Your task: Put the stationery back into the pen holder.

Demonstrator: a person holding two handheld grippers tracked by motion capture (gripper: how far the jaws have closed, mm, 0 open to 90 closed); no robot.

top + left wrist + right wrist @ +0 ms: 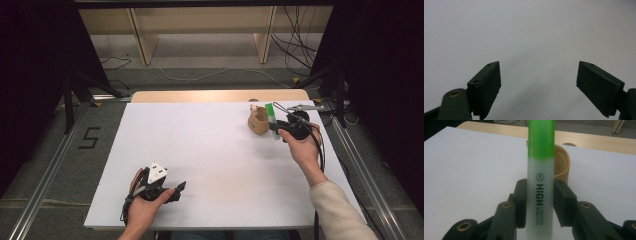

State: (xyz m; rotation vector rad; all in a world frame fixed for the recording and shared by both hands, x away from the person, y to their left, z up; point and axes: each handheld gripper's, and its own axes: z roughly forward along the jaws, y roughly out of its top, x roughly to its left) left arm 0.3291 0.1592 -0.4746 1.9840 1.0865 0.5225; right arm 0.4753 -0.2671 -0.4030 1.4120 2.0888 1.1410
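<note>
Right gripper view showed the right tongs (539,202) pinching a green translucent plastic highlighter (540,170) near the counter's (200,150) far right corner; its smooth barrel might slip. Left tongs (537,87) were spread, empty.

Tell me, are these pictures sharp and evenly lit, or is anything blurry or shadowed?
High view: dark surroundings, bright white table. Left gripper view: open left claw in focus, faint shadow beneath. Right gripper view: highlighter print is legible in the right claw; the wooden cup behind looks softer.
</note>
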